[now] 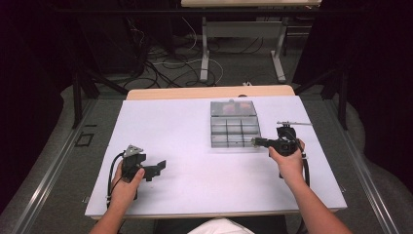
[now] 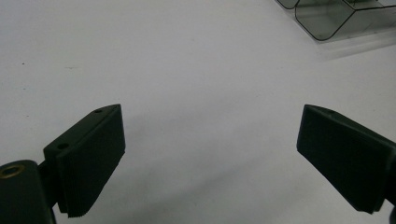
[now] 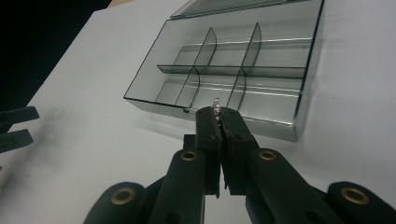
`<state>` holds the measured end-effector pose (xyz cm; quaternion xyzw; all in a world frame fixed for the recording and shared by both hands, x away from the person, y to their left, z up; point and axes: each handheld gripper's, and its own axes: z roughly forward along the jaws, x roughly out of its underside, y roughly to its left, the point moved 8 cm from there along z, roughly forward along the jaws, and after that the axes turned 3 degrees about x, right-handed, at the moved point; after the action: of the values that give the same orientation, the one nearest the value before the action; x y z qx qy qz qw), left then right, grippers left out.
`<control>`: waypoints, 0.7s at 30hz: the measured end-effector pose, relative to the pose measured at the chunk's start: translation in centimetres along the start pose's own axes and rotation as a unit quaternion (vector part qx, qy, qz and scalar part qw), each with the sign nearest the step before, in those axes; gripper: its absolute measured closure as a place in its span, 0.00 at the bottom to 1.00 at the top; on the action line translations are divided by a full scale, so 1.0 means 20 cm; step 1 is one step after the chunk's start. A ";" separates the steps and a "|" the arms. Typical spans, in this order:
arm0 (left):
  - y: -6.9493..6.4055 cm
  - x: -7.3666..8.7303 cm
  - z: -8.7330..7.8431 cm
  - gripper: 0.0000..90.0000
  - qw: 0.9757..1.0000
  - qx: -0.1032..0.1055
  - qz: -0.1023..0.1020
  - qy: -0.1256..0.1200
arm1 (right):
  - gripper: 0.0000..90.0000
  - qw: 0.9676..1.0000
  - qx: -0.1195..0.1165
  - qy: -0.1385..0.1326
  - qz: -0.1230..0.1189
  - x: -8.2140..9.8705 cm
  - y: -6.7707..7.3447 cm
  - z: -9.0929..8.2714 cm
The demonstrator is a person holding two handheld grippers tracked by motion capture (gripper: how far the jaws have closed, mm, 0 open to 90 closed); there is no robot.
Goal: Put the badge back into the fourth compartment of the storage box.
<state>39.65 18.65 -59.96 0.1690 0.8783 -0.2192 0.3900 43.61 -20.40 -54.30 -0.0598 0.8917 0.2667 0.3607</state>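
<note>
Right gripper (image 3: 219,114), jaws clamped on a small metal piece (image 3: 216,104) standing upright, long axis pointing toward the clear compartment box (image 3: 306,93) just beyond. Left gripper (image 2: 210,158): jaws wide, over the table (image 2: 187,70).

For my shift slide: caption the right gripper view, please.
Right gripper pinching a small metal piece just before the clear compartment box on the white table.

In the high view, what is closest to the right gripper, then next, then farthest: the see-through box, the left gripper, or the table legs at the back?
1. See-through box: just left of the right gripper.
2. Left gripper: across the table, left.
3. Table legs: far back on the floor.
</note>
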 end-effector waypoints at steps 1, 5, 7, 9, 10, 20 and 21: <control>0.00 0.00 0.00 0.08 1.000 0.000 0.000 0.000 | 0.97 1.000 -0.002 0.000 0.001 0.00 0.01 0.01; 0.00 0.00 0.00 0.08 1.000 0.000 0.000 0.000 | 0.97 1.000 -0.004 0.004 -0.004 -0.01 0.04 0.04; 0.00 0.00 0.00 0.08 1.000 0.000 0.003 0.001 | 0.97 1.000 -0.006 0.006 -0.007 -0.01 0.05 0.05; 0.00 0.00 0.00 0.08 1.000 0.000 0.004 0.001 | 0.97 1.000 -0.007 0.008 -0.003 -0.02 0.06 0.07; 0.00 0.00 0.00 0.08 1.000 0.000 0.004 0.001 | 0.97 1.000 -0.006 0.008 -0.004 -0.02 0.06 0.07; 0.00 0.00 0.00 0.08 1.000 0.001 0.004 0.000 | 0.97 1.000 -0.010 0.012 -0.008 -0.05 0.11 0.12; 0.00 0.00 0.00 0.08 1.000 0.000 0.004 0.001 | 0.97 1.000 -0.009 0.012 -0.011 -0.05 0.11 0.12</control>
<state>39.69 18.74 -59.95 0.1732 0.8777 -0.2177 0.3903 45.26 -17.35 -54.13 -0.0764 0.8927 0.2702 0.3524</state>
